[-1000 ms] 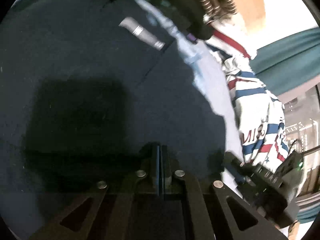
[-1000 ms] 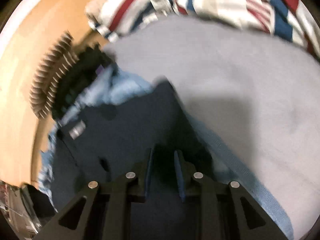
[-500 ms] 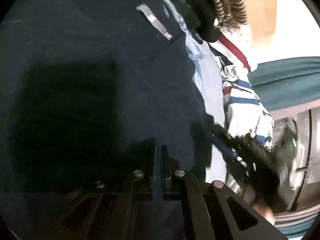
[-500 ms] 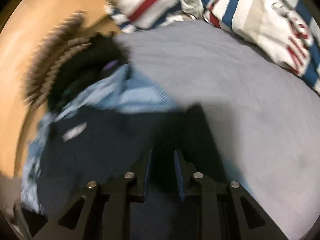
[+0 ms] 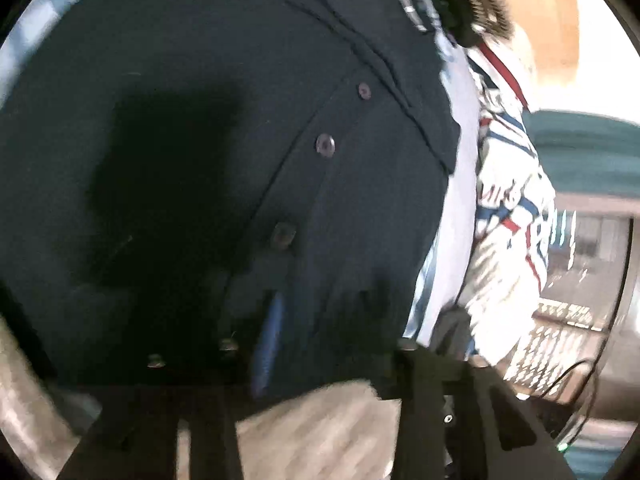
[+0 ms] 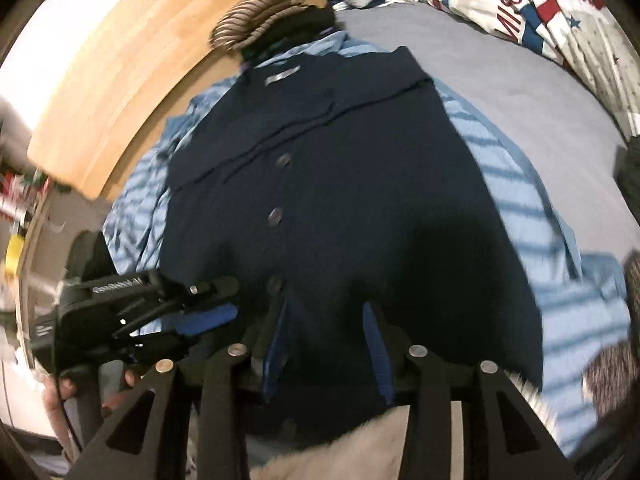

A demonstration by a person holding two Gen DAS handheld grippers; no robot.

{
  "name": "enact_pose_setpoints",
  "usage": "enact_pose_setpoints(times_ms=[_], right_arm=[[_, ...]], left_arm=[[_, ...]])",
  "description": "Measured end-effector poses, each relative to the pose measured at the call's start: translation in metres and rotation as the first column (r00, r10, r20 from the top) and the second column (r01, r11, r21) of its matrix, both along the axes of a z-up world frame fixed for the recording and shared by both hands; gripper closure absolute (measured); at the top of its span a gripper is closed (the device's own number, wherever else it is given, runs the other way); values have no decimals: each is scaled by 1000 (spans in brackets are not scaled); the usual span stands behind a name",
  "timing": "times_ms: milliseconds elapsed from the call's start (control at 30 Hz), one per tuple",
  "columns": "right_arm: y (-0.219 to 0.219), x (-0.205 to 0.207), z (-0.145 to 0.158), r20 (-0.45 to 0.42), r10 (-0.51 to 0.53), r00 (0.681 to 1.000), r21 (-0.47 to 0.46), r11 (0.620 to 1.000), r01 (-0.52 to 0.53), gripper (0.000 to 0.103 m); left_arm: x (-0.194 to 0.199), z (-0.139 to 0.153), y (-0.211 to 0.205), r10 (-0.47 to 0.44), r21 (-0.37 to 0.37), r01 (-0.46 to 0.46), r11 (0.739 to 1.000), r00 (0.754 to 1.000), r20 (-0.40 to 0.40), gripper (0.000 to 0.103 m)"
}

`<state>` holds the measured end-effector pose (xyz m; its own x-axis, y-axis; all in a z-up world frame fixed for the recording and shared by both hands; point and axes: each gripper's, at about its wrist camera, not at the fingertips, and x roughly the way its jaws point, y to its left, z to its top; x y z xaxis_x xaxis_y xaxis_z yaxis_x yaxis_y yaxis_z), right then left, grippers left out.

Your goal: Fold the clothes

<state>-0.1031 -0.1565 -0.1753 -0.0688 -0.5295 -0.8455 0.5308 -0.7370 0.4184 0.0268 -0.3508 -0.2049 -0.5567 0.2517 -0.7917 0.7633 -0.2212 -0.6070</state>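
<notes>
- Navy shirt [image 6: 340, 184] — lying front-up on the grey bed [image 6: 500, 92], collar toward the wooden headboard [image 6: 120, 64], button placket showing down its middle; the hem is reaching the near edge of the bed.
- Striped blue shirt [image 6: 532, 240] — lying underneath, showing past both sides of the navy one.
- Right gripper [image 6: 326, 344] — jaws opening over the hem; navy cloth is showing between the blue pads, but they are not pressing it.
- Left gripper [image 5: 320, 340] — seen from the right wrist view at the shirt's left side near the hem [image 6: 200, 316]; jaws opening, nothing held. Its own view is badly blurred.
- Patterned pillow [image 6: 532, 4] — sitting at the far right corner of the bed, well apart from the shirt.
- Dark knit pile [image 6: 276, 20] — sitting against the headboard, touching the collar end.
- Risks, judging from here:
  - The next pinch may be gathering the striped shirt along with the navy one, since the two lie stacked — both would then fold together.
  - The hem is sitting at the bed's edge, so a careless tug could be dragging it off.
  - Folding toward the collar may be pushing cloth into the knit pile and bunching it.
  - Uneven grips would be skewing the crease off the placket.
</notes>
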Motion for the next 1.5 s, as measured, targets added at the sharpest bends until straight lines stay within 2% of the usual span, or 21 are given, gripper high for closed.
enact_pose_setpoints(times_ms=[167, 300, 500, 633, 733, 833, 1100, 1333, 1400, 1500], right_arm=[[15, 64, 38, -115, 30, 993, 11, 1000, -29, 57], [31, 112, 70, -229, 80, 970, 37, 997, -73, 57], [53, 161, 108, -290, 100, 952, -15, 994, -108, 57], [70, 185, 129, -348, 116, 931, -42, 989, -138, 57], [82, 195, 143, -377, 103, 920, -74, 987, -141, 57], [93, 196, 152, -393, 84, 916, -113, 984, -138, 57], [110, 176, 144, -370, 36, 928, -119, 989, -86, 56], [113, 159, 138, -355, 27, 934, -102, 992, -68, 56], [116, 161, 144, -374, 22, 927, -107, 992, -66, 56], [123, 167, 158, -430, 9, 903, -123, 990, -68, 56]], left_arm=[[54, 58, 26, -72, -131, 69, 989, 997, -18, 61], [94, 97, 44, -94, -275, 96, 957, 995, 20, 61], [155, 141, 61, -86, -332, 63, 941, 995, -55, 61], [182, 169, 79, -102, -433, 74, 898, 994, -40, 60], [196, 180, 91, -106, -470, 78, 879, 994, -33, 60], [199, 184, 101, -114, -485, 85, 870, 993, -31, 60], [175, 192, 119, -163, -538, 125, 834, 986, -22, 60], [145, 201, 132, -207, -573, 181, 799, 978, 21, 60], [139, 205, 138, -219, -582, 197, 789, 975, 33, 60], [129, 211, 149, -238, -610, 223, 761, 970, 58, 60]])
